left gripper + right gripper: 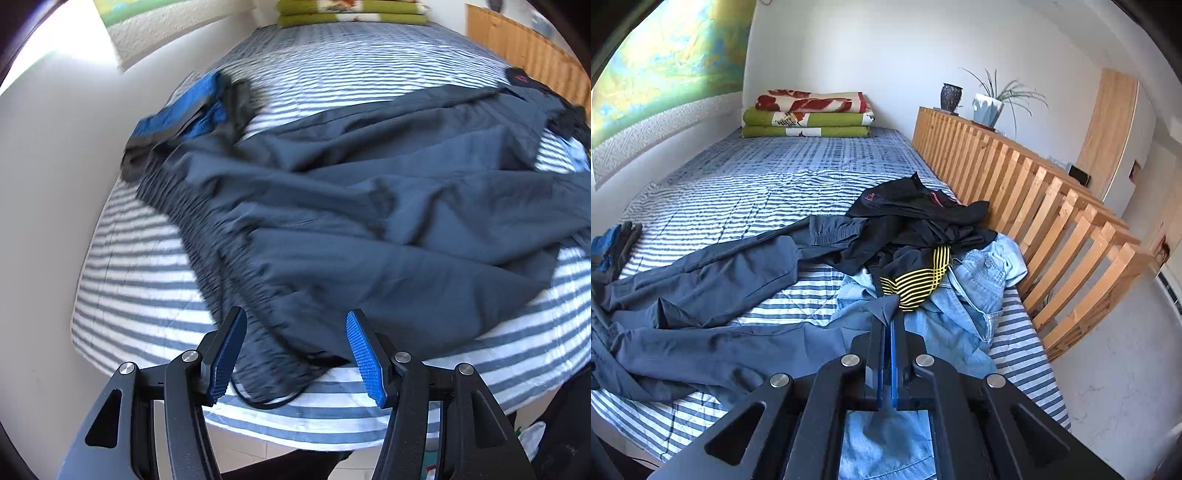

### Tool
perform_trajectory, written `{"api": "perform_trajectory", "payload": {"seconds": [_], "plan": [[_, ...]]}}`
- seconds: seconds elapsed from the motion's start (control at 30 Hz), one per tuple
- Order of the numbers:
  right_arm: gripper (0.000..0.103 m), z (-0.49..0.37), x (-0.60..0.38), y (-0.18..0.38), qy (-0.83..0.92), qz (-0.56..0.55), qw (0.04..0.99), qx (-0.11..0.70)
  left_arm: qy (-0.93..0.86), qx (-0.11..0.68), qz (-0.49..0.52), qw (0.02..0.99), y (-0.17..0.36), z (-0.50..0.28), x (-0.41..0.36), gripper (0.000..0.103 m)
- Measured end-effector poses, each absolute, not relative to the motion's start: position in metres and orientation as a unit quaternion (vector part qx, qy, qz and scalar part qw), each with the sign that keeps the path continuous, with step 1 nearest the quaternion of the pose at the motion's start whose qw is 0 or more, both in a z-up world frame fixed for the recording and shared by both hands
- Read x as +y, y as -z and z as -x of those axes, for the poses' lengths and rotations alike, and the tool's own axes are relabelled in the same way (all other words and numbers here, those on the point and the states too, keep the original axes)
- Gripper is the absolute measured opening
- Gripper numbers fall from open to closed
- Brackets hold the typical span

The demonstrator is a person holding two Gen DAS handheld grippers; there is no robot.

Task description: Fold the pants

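Observation:
Dark blue-grey pants (pixel 369 221) lie crumpled across the striped bed (pixel 140 288). Their waistband end with a black drawstring (pixel 266 402) reaches the near edge. In the left wrist view my left gripper (pixel 297 317) hovers open over that end, and cloth shows below the gap between its blue pads (pixel 364 354). In the right wrist view the pants (pixel 701 280) stretch away to the left. My right gripper (pixel 888 321) is shut on a pinch of pants-leg cloth at its tips, lifted a little off the bed (pixel 757 184).
A pile of black clothes (pixel 916 218), a yellow-striped piece (pixel 919 284) and light denim (pixel 964 306) lies by the wooden slatted rail (pixel 1034 206). Folded blankets (pixel 809 114) sit at the bed's head. A folded blue-and-grey garment (pixel 181 114) lies by the left wall.

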State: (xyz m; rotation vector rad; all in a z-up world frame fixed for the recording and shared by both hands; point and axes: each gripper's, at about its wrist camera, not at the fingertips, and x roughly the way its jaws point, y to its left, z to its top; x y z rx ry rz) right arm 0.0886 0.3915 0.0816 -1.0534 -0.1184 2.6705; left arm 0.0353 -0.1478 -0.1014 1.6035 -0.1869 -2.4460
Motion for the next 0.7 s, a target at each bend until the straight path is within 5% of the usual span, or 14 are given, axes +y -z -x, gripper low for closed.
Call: {"api": "perform_trajectory", "payload": {"seconds": [0.3,0.6,0.7], "plan": [[0.002,-0.056,0.506,-0.09,-0.899,0.362,0.241,0.053,0.825,-0.011,-0.541,0.165,0.102,-0.057,-0.218,0.062],[0.002,-0.038,0.479,-0.047,-0.885,0.407,0.227,0.003,0.827,-0.027,-0.543,0.144,0.112,-0.061,-0.204,0.064],[0.002,-0.042,0.456,-0.05,-0.89,0.398,0.223,-0.021,0.823,-0.024,-0.553,0.126,0.12,-0.057,-0.196,0.073]]}}
